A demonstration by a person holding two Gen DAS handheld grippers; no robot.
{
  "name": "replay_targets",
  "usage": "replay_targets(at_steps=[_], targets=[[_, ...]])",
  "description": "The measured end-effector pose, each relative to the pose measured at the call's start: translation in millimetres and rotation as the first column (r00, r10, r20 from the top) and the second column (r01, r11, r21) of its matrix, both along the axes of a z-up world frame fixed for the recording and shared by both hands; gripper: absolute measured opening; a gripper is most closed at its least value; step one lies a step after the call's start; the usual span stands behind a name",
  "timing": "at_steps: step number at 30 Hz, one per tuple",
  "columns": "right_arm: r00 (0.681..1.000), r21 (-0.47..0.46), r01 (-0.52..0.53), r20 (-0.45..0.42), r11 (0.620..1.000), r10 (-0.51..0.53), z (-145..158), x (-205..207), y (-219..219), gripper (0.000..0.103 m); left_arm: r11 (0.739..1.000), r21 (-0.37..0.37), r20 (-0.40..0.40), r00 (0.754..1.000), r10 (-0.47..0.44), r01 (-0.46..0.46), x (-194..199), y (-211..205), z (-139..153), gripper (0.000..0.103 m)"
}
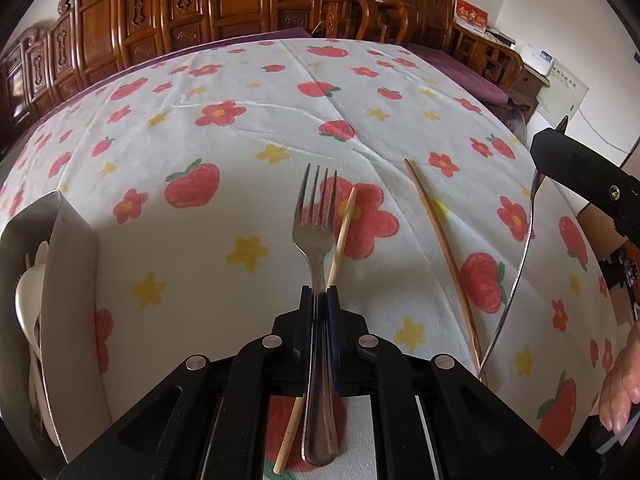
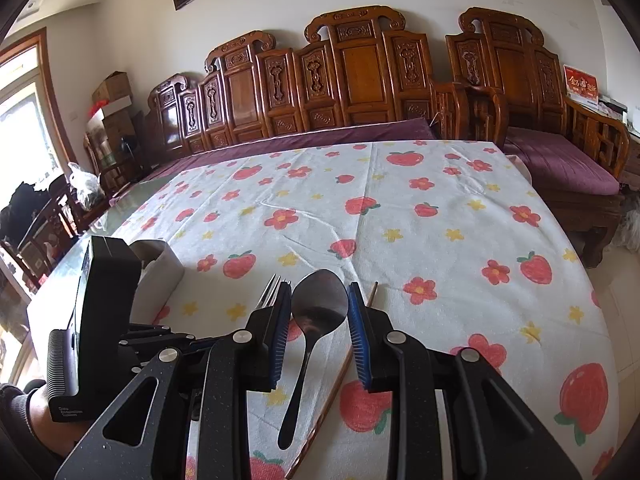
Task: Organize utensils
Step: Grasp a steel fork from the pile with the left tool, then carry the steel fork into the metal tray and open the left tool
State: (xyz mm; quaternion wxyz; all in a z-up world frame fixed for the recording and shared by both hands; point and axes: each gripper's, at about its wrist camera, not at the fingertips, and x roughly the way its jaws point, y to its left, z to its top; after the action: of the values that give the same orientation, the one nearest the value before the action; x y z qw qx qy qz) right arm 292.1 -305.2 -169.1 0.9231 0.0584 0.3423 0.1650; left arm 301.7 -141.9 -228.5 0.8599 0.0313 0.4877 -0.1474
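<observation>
Two grippers work: the left gripper (image 1: 321, 300) is clamped on the fork (image 1: 316, 240) neck, a pale chopstick (image 1: 340, 240) touching its right finger and liable to drag along; the right gripper (image 2: 318, 320) stands wide, spoon (image 2: 316, 312) lying ungripped between its fingers.

Beside the glossy metal fork (image 1: 316, 236), a matt wooden chopstick (image 1: 341, 240) is lying on textured cloth (image 1: 200, 264).

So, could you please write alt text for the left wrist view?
The left gripper is shut on a metal fork over a floral tablecloth. A pale chopstick lies beside it, a darker chopstick to the right, a grey holder at left.
</observation>
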Motion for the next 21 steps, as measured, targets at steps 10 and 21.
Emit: replay_targets(at_steps=[10, 21], targets=[[1.000, 0.013, -0.016, 0.008, 1.000, 0.016, 5, -4, 6, 0.031, 1.000, 0.003, 0.051, 0.999, 0.015, -0.015, -8, 15, 23, 0.006], [0.995, 0.013, -0.074, 0.066, 0.997, 0.073, 32, -23, 33, 0.030, 0.999, 0.016, 0.155, 0.987, 0.033, -0.036, -36, 49, 76, 0.006]])
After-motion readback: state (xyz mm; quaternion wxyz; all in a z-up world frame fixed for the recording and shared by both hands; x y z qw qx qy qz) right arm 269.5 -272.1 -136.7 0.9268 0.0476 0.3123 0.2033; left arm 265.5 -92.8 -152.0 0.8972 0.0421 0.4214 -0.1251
